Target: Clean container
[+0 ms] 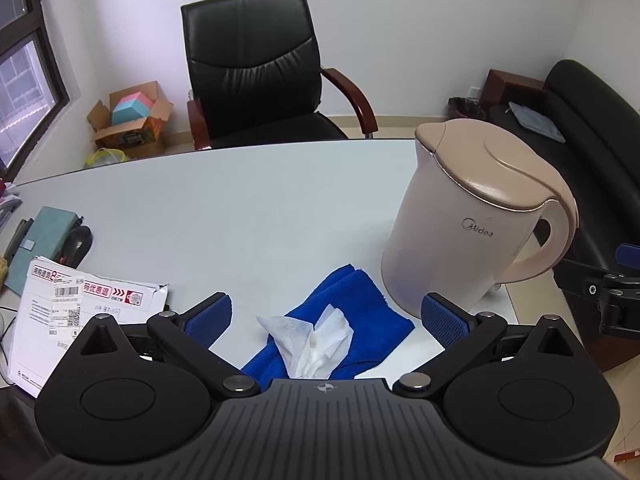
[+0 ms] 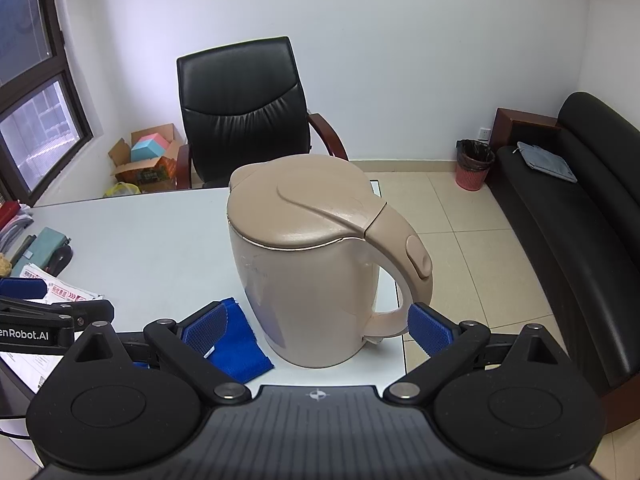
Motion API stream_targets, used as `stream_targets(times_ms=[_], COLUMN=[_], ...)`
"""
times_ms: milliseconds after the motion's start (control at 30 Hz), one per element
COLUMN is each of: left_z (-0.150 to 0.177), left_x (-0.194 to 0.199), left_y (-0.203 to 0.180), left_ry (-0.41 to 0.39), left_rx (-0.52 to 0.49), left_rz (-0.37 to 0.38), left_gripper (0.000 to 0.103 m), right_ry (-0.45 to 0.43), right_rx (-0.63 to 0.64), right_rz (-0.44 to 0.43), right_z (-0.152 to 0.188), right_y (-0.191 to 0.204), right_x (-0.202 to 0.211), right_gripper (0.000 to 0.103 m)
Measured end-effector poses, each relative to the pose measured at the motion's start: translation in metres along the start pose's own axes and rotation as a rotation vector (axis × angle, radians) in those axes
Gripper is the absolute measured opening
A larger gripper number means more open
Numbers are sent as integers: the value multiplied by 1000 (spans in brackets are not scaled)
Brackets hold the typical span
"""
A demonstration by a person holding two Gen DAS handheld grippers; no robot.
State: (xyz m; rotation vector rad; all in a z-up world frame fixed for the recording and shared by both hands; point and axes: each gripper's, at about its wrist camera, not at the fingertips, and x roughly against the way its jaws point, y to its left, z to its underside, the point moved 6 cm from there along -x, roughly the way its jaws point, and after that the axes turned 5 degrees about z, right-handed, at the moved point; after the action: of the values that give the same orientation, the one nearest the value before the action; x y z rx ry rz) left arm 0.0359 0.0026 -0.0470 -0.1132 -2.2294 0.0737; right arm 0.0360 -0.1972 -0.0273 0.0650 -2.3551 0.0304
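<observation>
A beige Midea electric kettle stands upright, lid shut, near the right edge of the white table. It fills the middle of the right wrist view, handle to the right. A blue cloth lies on the table left of the kettle, with a crumpled white tissue on top. My left gripper is open, hovering just before the cloth and tissue. My right gripper is open, its fingers either side of the kettle's base. The cloth also shows in the right wrist view.
A black office chair stands behind the table. Papers, a teal case and a mouse lie at the table's left. A black sofa, a red bin and a cardboard box are on the floor.
</observation>
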Motion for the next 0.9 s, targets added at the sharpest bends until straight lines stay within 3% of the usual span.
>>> stream_targets(times_ms=[900], left_z=[-2], left_x=[5], left_y=[40], left_ry=[18], left_rx=[-9], left_rz=[17], left_gripper=[102], right_ry=[4], right_rx=[3], right_rz=[11], right_z=[4], right_y=[7], right_x=[-1], right_gripper=[99])
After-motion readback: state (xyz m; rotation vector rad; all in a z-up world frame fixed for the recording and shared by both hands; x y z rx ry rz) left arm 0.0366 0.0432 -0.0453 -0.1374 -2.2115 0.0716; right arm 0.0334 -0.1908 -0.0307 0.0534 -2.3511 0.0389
